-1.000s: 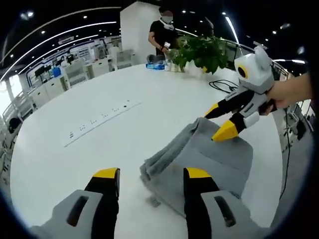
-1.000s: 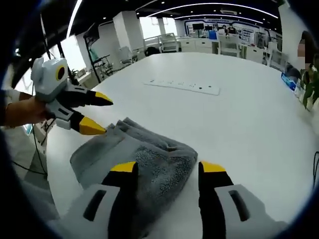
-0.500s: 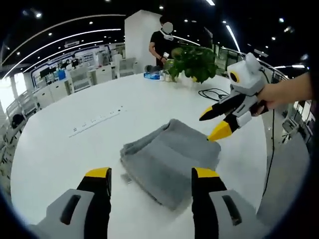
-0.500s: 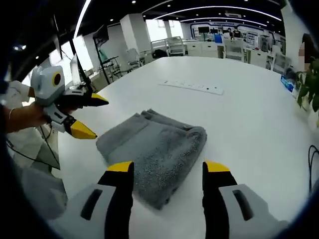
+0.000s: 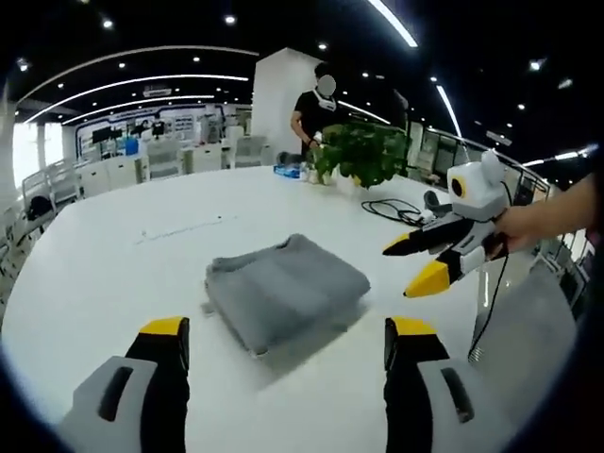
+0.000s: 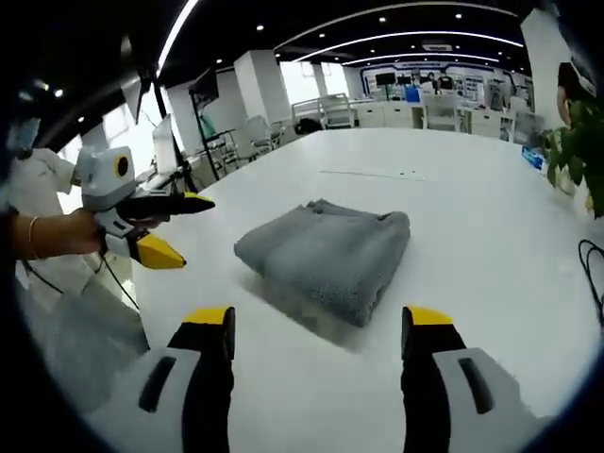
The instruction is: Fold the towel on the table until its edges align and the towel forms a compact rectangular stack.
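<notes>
Towel [image 5: 283, 300] lying folded as a compact grey stack on the white table [image 5: 104, 264], with the left gripper [image 5: 283, 344] and right gripper [image 6: 319, 330] now drawn back from it, jaws parted and empty, suggesting the fold is essentially complete.

Left gripper [image 5: 281, 335] & right gripper [image 6: 317, 326]: grey bodies w/ black jaws, yellow tips, a dark slot on each side. Person wears a white sleeve [image 6: 36, 184], thin bracelet [image 6: 36, 236].

One folded towel [image 5: 283, 300], one table [image 5: 104, 274], two grippers, one potted plant [image 5: 363, 151].
</notes>
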Available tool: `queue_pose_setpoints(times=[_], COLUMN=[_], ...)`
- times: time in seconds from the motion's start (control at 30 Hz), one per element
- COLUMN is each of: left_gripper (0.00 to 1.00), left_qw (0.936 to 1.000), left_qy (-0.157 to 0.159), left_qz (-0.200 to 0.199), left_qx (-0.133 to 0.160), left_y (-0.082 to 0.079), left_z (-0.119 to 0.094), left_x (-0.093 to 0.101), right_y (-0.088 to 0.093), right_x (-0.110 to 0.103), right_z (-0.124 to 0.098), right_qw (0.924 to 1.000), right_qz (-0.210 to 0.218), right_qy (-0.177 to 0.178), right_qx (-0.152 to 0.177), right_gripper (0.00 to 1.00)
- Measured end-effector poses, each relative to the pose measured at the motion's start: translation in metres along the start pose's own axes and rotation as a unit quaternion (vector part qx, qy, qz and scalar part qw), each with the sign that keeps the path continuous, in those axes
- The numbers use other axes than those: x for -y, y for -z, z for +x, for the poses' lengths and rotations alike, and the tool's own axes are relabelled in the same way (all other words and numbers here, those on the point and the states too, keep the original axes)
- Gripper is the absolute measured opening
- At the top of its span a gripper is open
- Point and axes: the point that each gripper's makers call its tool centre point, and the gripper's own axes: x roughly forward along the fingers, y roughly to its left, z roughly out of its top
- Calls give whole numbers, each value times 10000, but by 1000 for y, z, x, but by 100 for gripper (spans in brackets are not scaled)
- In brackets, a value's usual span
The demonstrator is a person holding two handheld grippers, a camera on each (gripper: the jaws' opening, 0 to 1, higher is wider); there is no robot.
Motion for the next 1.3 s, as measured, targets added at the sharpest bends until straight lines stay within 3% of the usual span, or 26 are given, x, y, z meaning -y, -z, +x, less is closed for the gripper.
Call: queue_pose_setpoints(times=[0.27,0.43,0.7,0.97,1.3], left_gripper=[98,98,98,98,98], left_qw=[9999,9998,9999,9998,9996], left_qy=[47,74,105,129,88], left_qz=[-88,-73,53,-96,-222], left_qx=[-52,-144,-35,-103,-133], left_y=[21,27,21,35,42], left_z=[-11,-11,-12,-15,-20], left_x=[12,14,19,23,18], right_y=[31,30,25,32,39], right_x=[-4,-8,-12,-14,-12], right_z=[-12,-17,-18,-16,-17], right_qw=[9997,9996,9997,9997,9992], right_qz=[214,249,170,207,361], right_qy=[81,140,132,123,144], right_qx=[-7,38,118,64,-1], right_gripper=[83,83,83,84,85])
